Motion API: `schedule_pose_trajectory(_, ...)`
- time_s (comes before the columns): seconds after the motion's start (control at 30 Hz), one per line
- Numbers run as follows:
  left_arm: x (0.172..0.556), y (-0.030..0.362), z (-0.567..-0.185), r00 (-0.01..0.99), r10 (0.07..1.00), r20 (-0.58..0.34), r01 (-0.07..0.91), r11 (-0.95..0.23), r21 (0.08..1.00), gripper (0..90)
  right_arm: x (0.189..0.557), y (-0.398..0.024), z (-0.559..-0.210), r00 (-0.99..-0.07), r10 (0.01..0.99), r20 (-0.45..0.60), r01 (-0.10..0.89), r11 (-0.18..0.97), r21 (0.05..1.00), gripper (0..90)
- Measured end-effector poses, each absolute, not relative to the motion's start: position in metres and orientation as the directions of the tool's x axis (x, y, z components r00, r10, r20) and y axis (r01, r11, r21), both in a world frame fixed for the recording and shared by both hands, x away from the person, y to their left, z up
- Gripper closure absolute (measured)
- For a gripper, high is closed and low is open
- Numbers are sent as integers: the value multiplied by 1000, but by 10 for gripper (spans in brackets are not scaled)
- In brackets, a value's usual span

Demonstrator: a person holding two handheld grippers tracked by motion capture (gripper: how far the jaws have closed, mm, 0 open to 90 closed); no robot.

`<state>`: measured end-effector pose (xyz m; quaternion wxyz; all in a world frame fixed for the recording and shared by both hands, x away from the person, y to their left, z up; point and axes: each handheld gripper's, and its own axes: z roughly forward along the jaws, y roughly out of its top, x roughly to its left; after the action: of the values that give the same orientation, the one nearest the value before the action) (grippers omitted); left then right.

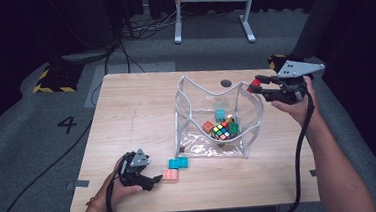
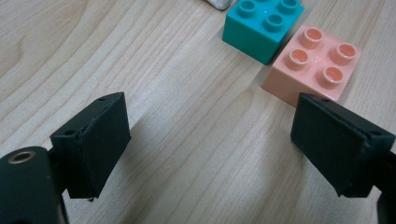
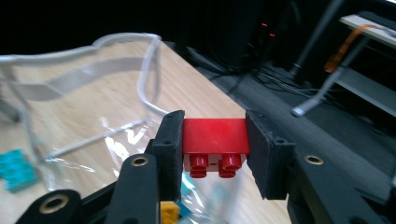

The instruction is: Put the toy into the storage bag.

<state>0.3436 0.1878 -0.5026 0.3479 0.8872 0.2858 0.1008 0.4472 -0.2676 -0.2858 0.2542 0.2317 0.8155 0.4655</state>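
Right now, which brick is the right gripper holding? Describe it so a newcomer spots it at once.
Find the clear bag standing mid-table. At its far right rim, the right gripper holds a brick above the table, studs pointing down. It is the red brick; the loose bricks near the left gripper are teal and pink.

Wooden table (image 1: 126, 115), puzzle cube (image 1: 221, 131) among what look like bricks, number four floor marking (image 1: 67, 124), hazard-striped tape (image 1: 53, 83)

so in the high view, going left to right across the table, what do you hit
left gripper → pink brick → teal brick → clear bag with the puzzle cube inside → red brick → right gripper holding it
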Motion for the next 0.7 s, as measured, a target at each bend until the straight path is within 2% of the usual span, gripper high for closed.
schedule_pose_trajectory(0.33, 344, 188, -503, 817, 576, -20, 436, -595, 675, 119, 445, -218, -295, -862, 461, -210, 99, 560, 822, 593)
schedule_pose_trajectory(0.37, 344, 188, -503, 818, 575, -20, 435, -596, 675, 119, 446, -206, -295, -877, 422, -229, 86, 607, 790, 593)
schedule_pose_trajectory(0.57, 344, 188, -503, 818, 574, -19, 434, -597, 675, 119, 449, -185, -298, -905, 357, -229, 80, 674, 734, 593)
schedule_pose_trajectory(0.7, 344, 188, -503, 818, 574, -19, 434, -597, 675, 119, 451, -170, -303, -939, 268, -214, 58, 738, 672, 593)
